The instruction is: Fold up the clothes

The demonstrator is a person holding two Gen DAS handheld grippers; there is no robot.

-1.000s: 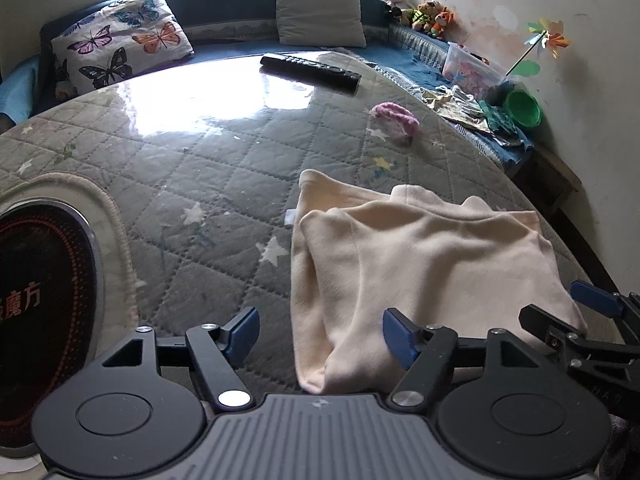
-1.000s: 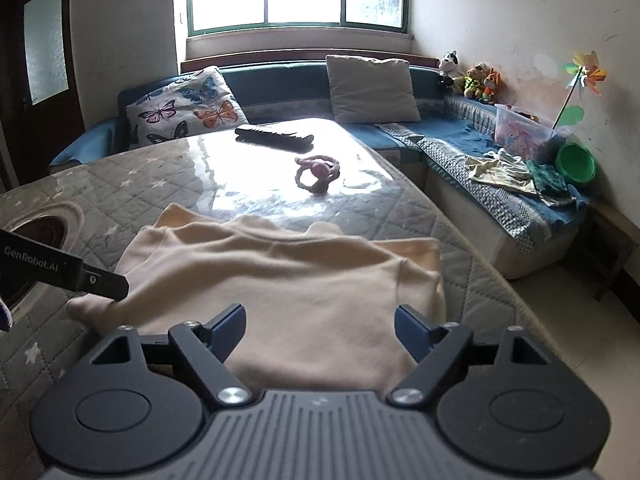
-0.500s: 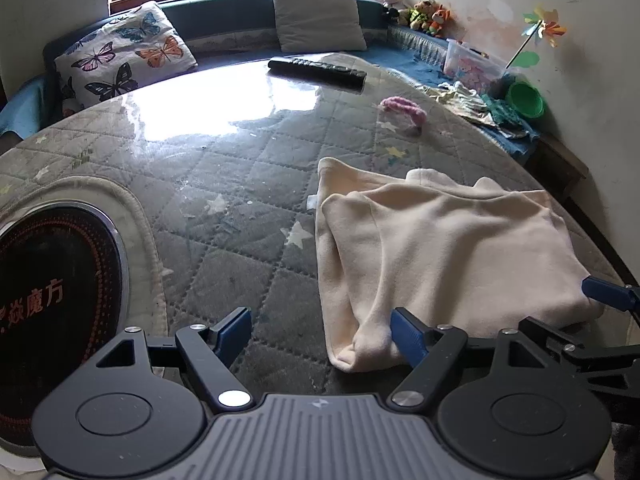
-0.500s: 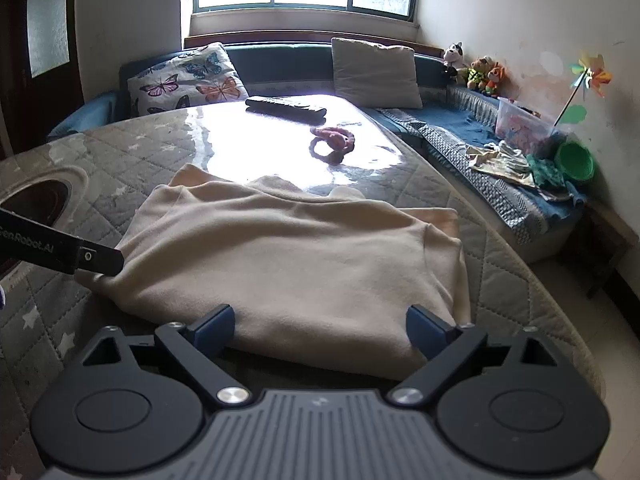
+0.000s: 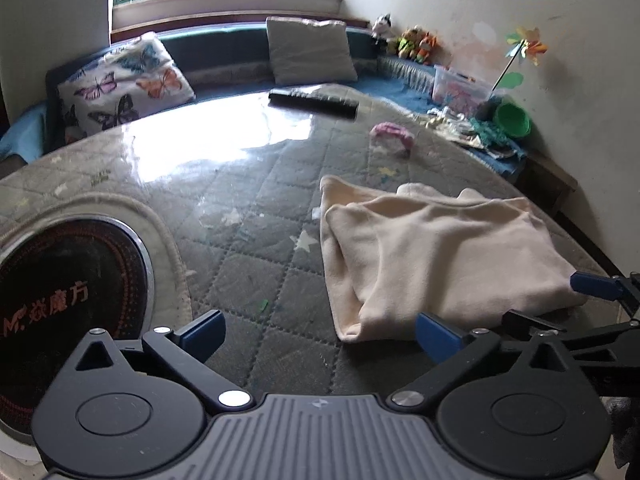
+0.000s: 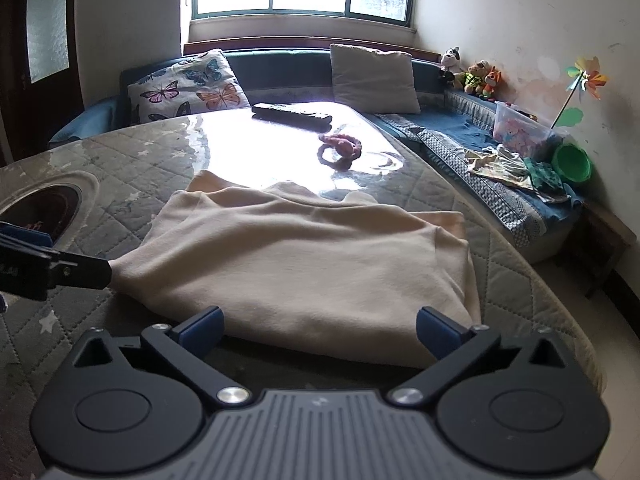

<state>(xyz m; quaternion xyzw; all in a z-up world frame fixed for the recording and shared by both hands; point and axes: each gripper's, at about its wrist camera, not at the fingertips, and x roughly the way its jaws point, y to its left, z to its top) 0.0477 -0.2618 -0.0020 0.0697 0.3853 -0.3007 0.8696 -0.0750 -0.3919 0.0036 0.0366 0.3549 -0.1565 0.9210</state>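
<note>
A cream garment (image 5: 436, 252) lies folded flat on the quilted round table (image 5: 248, 248); it also shows in the right wrist view (image 6: 304, 260). My left gripper (image 5: 320, 330) is open and empty, above the table just short of the garment's near left corner. My right gripper (image 6: 318, 324) is open and empty, at the garment's near edge. The right gripper shows at the right edge of the left wrist view (image 5: 592, 300). The left gripper's finger (image 6: 56, 268) shows at the left of the right wrist view, its tip at the garment's left corner.
A round cooktop (image 5: 68, 276) is set into the table at the left. A black remote (image 5: 312, 102) and a pink hair tie (image 5: 390, 136) lie farther back. A sofa with cushions (image 6: 188, 88), toys and a green bowl (image 6: 572, 162) runs behind and to the right.
Both grippers have drawn back toward me and tilted up, so the garment sits farther off and more of the room shows. The garment has not moved. Both stay open.
</note>
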